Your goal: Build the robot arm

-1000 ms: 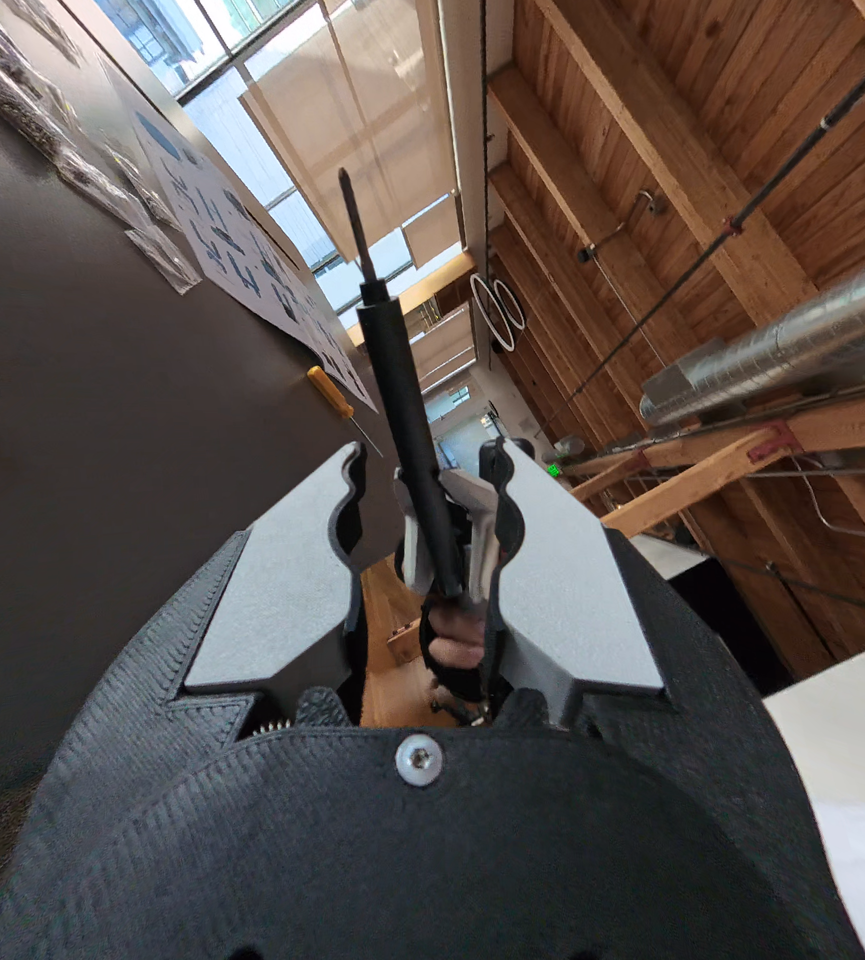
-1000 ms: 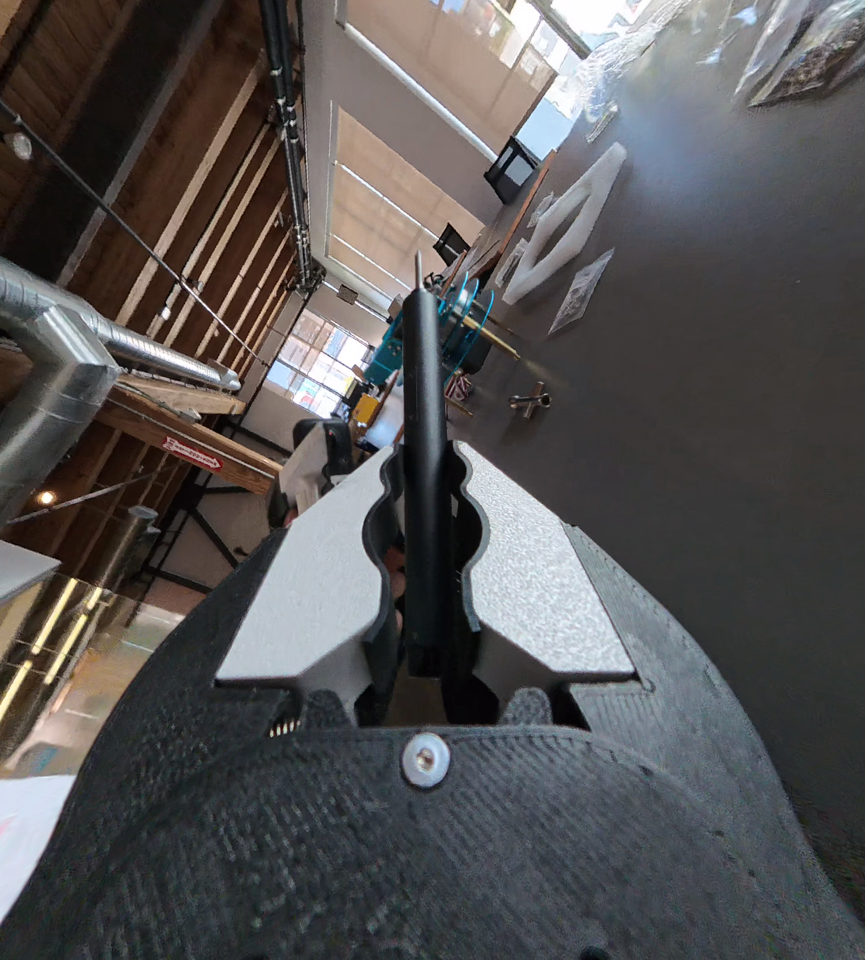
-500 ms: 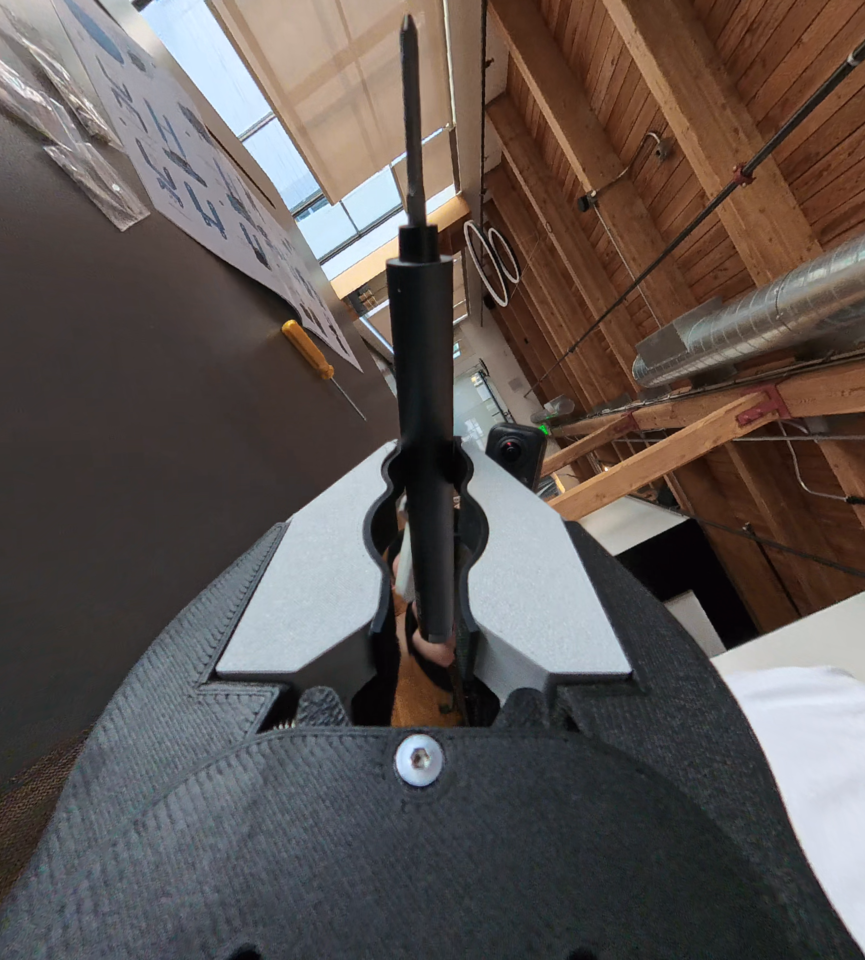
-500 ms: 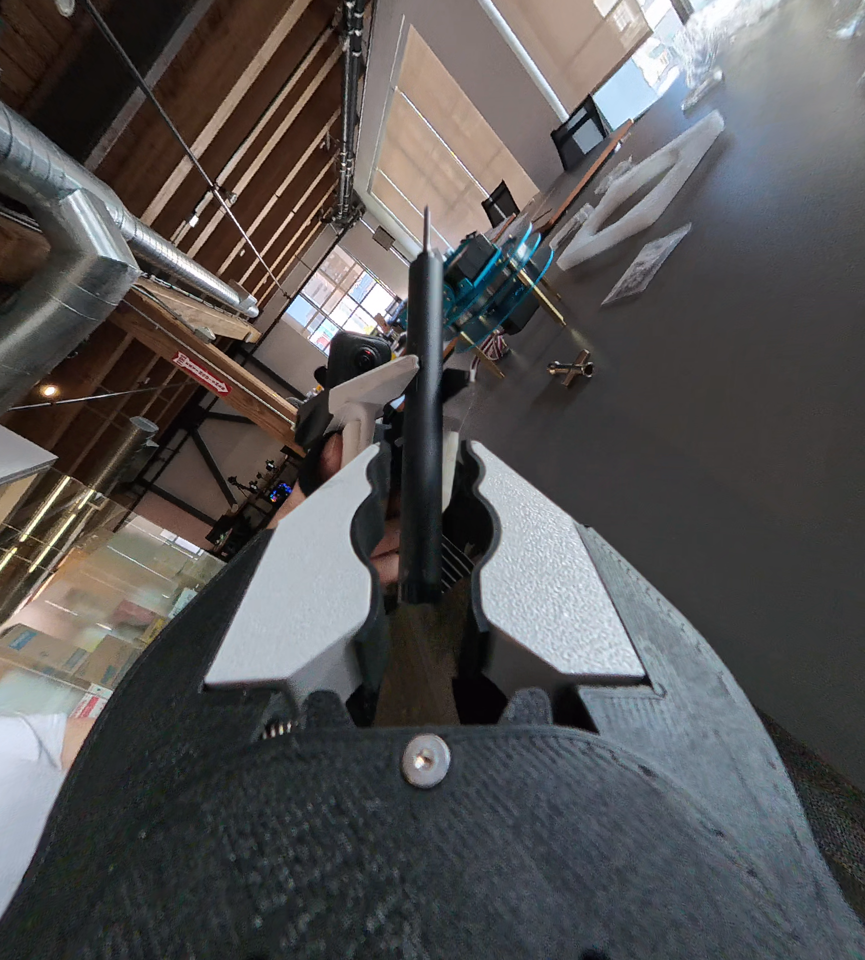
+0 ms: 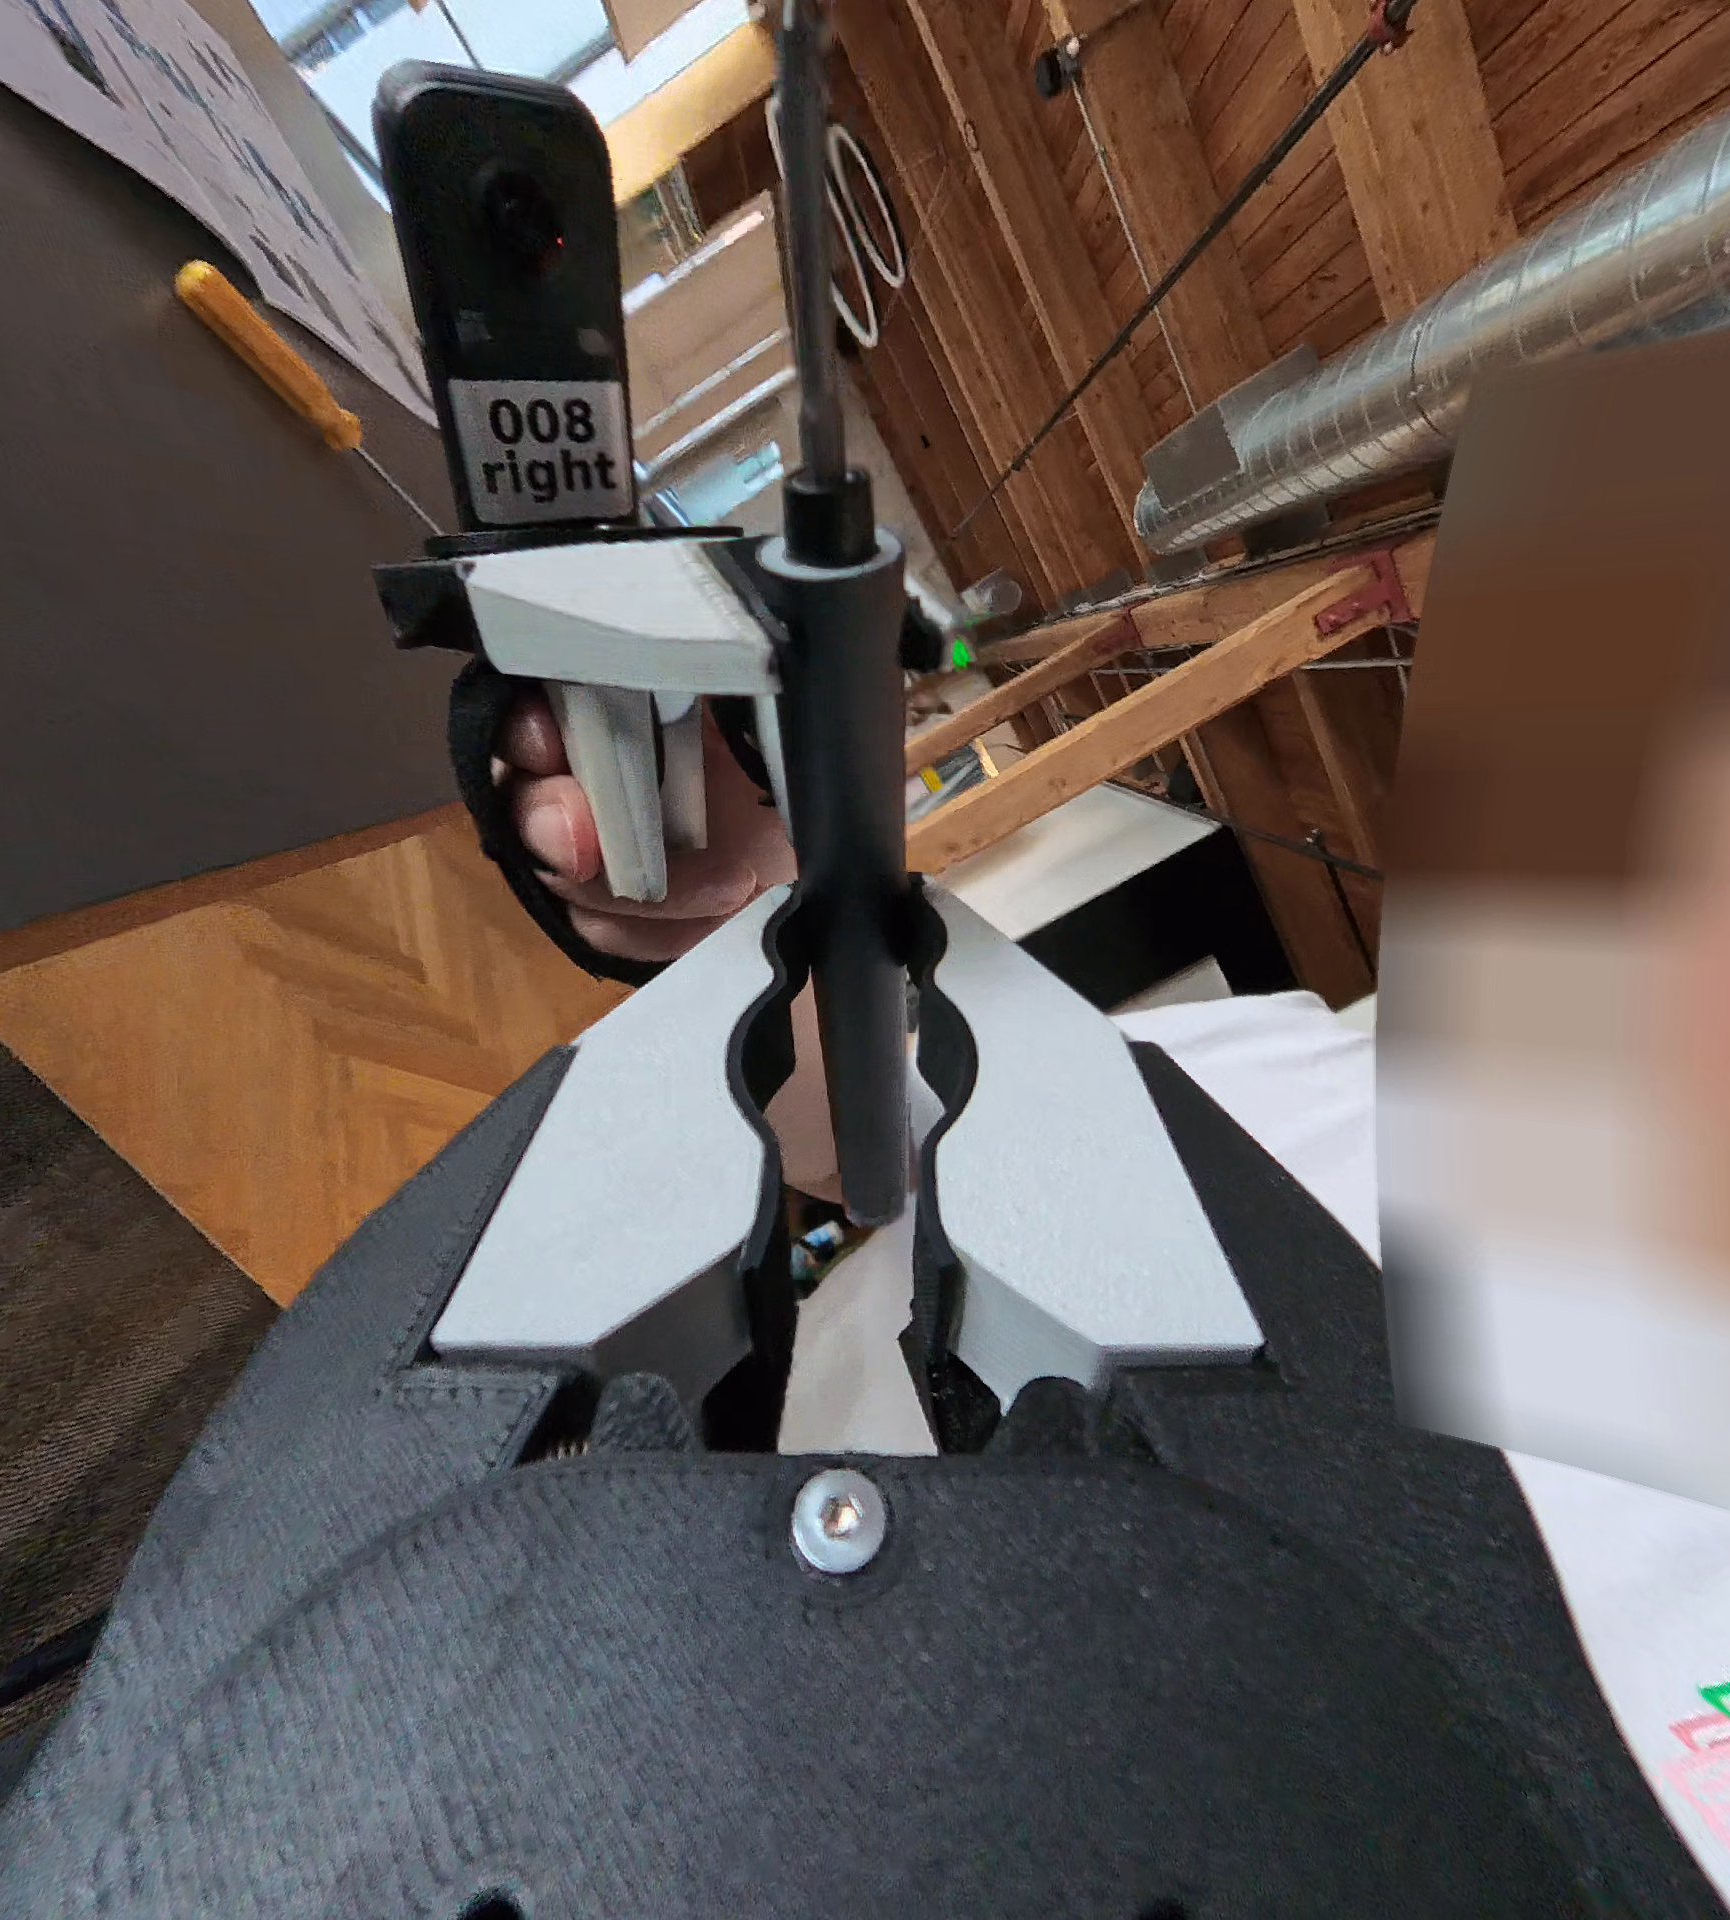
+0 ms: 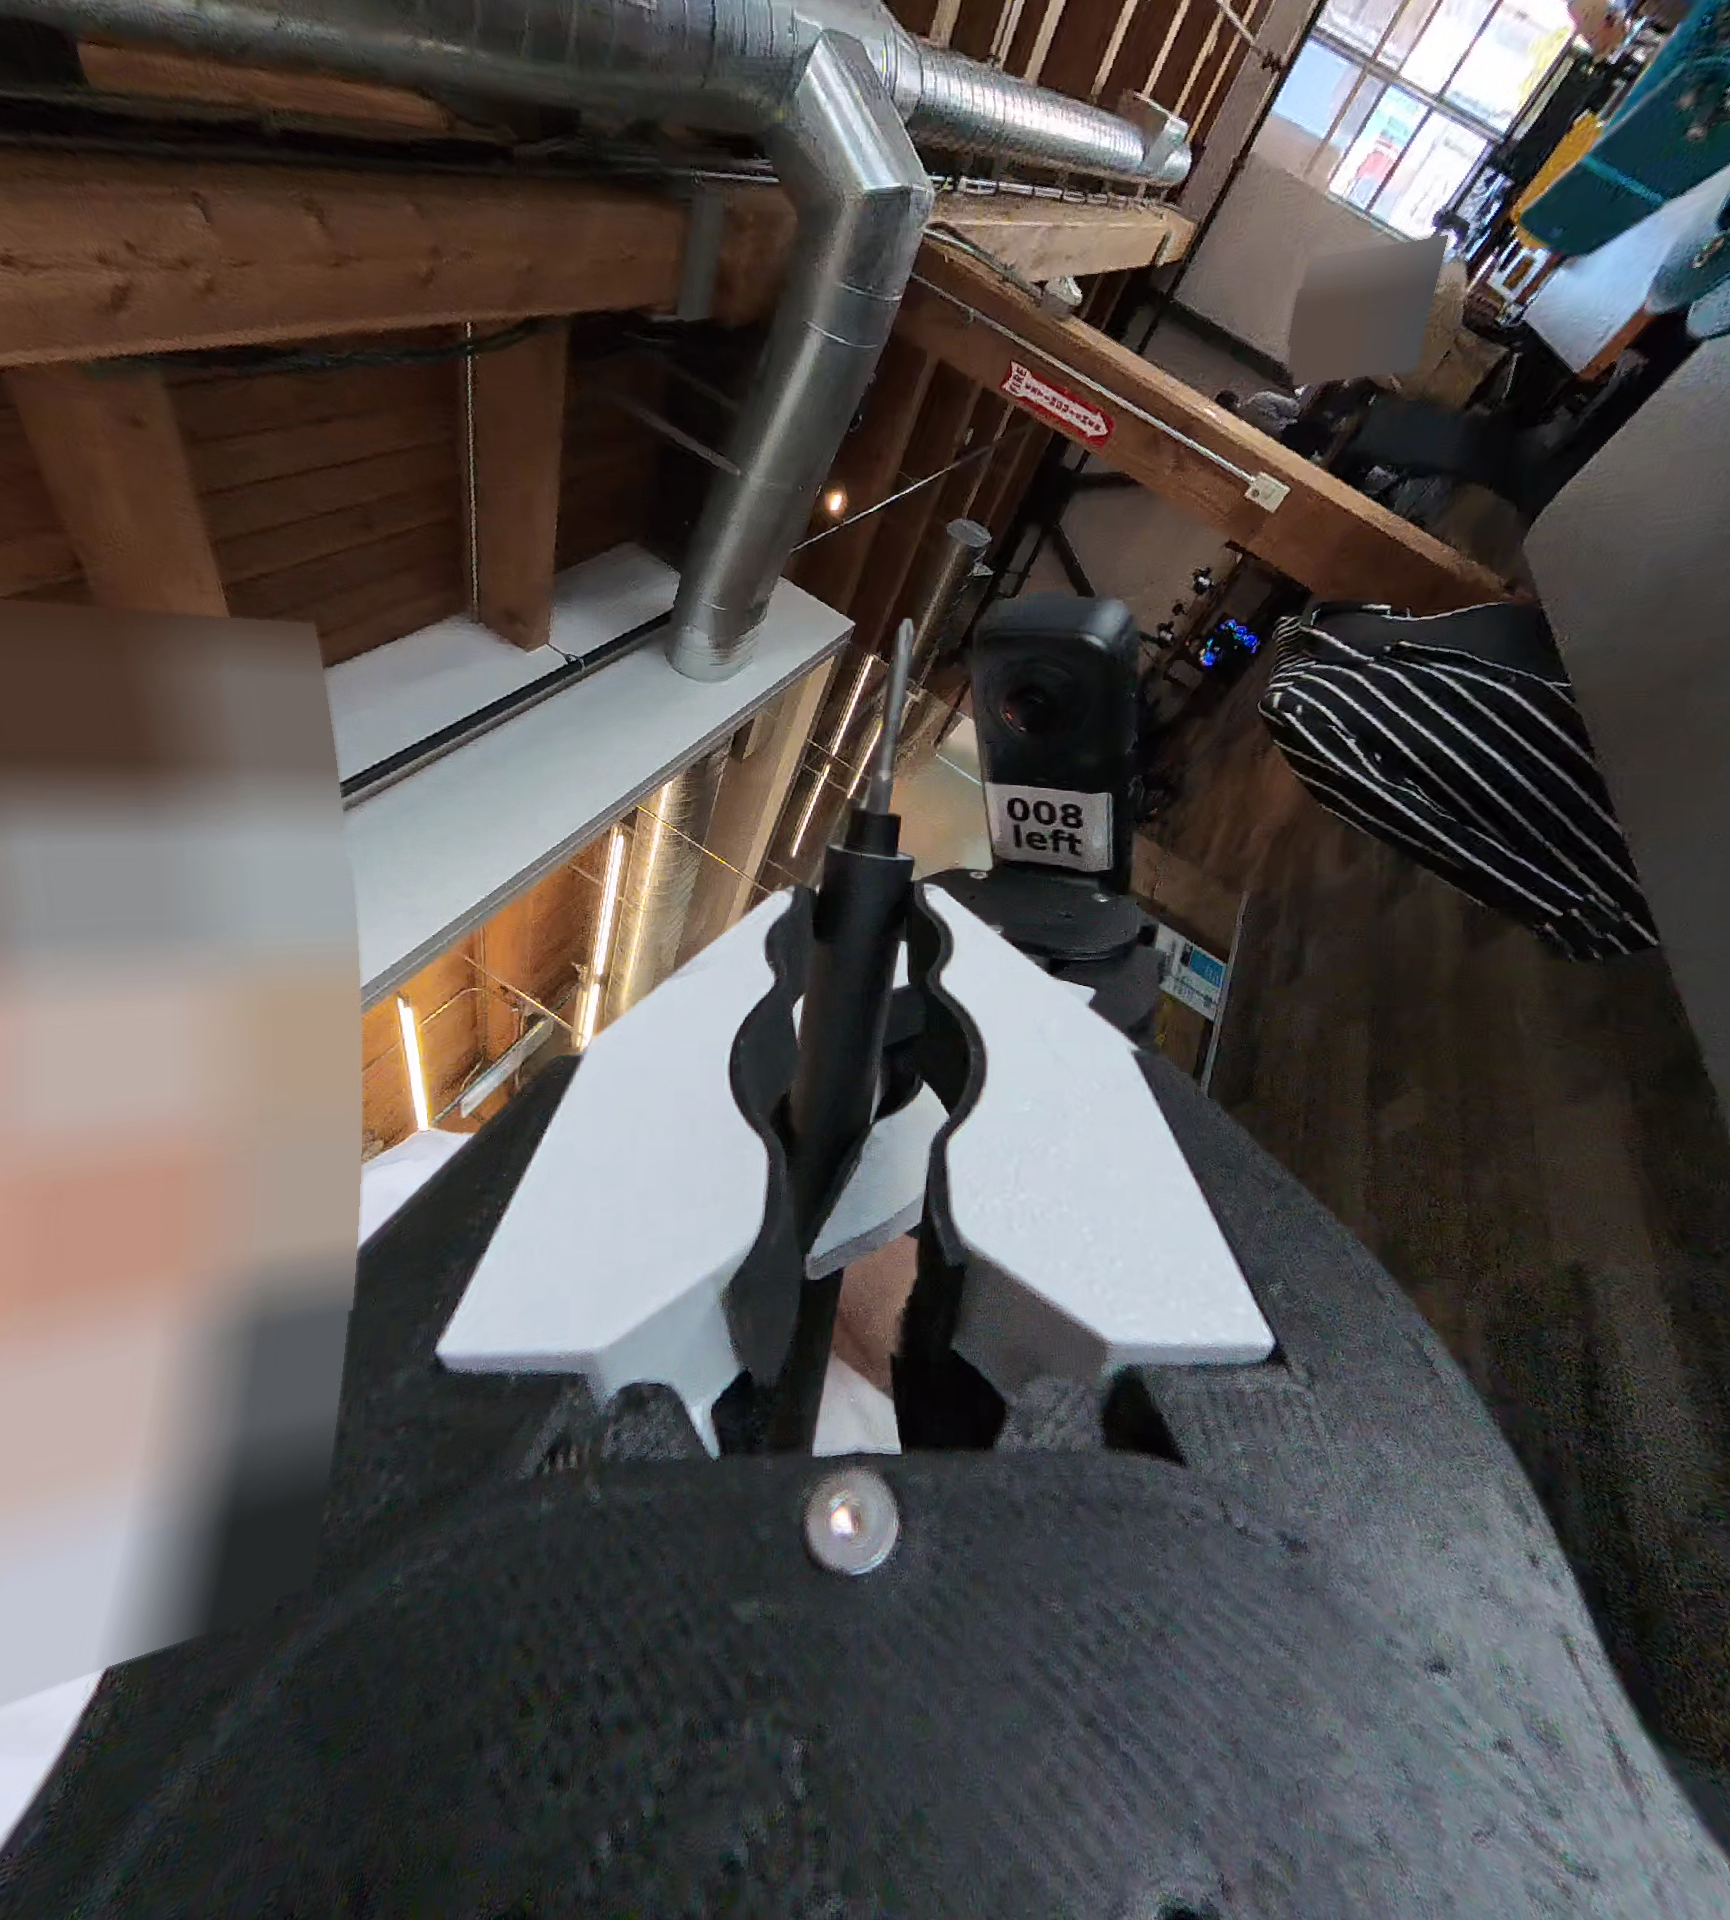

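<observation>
A black screwdriver (image 5: 845, 779) with a thin metal shaft stands between my left gripper's (image 5: 856, 914) grey fingers, which are shut on the lower part of its handle. Just beyond it, the right gripper (image 5: 632, 634) reaches in from the left against the top of the handle, with a hand on its trigger and its camera above. In the right wrist view, the right gripper (image 6: 859, 925) is closed around the same screwdriver (image 6: 845, 1039) near its fingertips. The left gripper's finger (image 6: 871, 1184) and camera (image 6: 1053, 727) show behind it.
An orange-handled screwdriver (image 5: 263, 353) and a printed sheet (image 5: 217, 135) lie on the dark table (image 5: 113, 623). A person in a white shirt (image 5: 1463, 1403) is close by. A striped cloth (image 6: 1453, 769) hangs beside a grey surface. Wooden beams and metal ducts (image 6: 799, 343) fill the background. The grippers' ends are close to 6 cm from one another.
The left gripper, open a second ago, has shut on the screwdriver that the right gripper held. Both views have swung away from the table toward the person, and the grippers are now closer together.
</observation>
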